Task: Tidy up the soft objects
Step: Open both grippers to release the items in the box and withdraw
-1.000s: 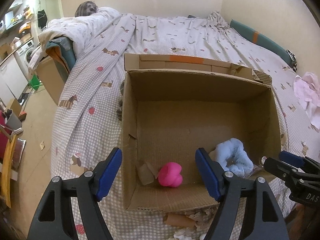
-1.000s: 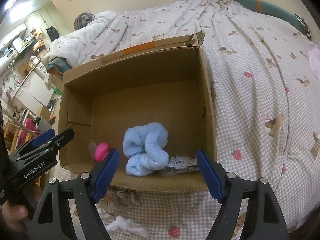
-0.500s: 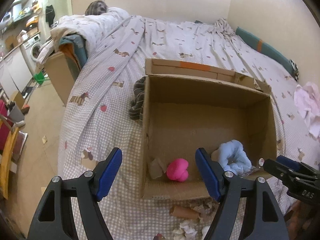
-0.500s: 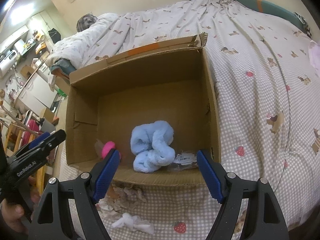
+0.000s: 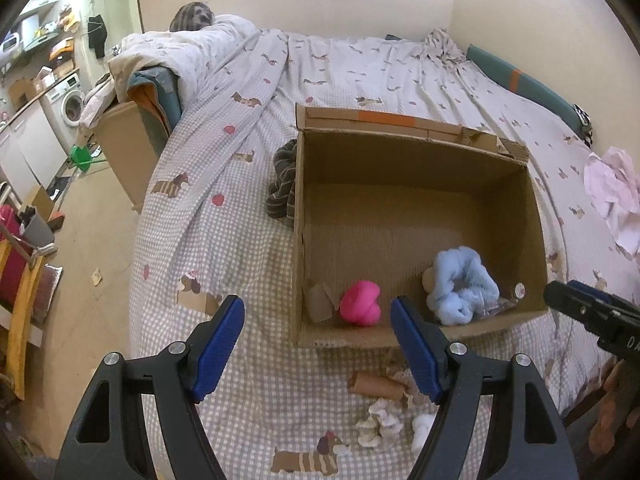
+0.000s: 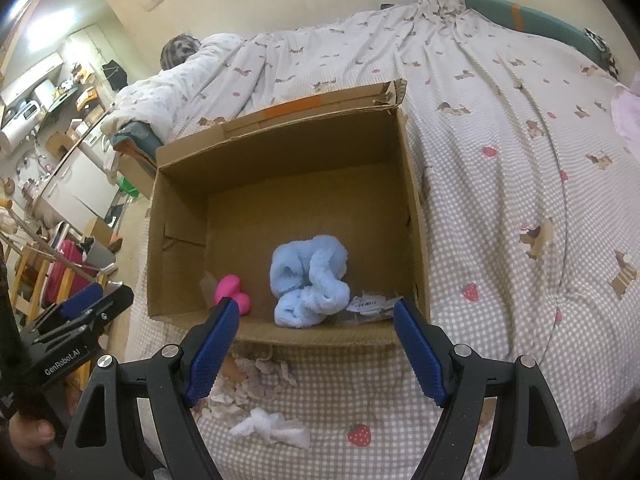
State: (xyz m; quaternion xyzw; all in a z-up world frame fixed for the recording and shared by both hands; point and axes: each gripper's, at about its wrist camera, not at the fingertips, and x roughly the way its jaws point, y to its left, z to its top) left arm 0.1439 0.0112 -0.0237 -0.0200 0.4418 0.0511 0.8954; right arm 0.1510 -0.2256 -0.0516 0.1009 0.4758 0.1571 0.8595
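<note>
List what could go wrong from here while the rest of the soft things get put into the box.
1. The striped cloth lies pressed against the cardboard box outside wall; reaching for it with the open left hand-held gripper may shove the box.
2. The pink cloth lies far to the right, so a stretch across the bed is likely.
3. Paper scraps in front of the box might get picked up by mistake.

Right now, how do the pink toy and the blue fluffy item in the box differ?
The pink toy is smooth, compact and heart-like; the blue fluffy item is plush, twisted and larger. The pink toy sits nearer the box's left wall, the blue item toward the right. Both rest on the cardboard box floor near its front wall.
</note>
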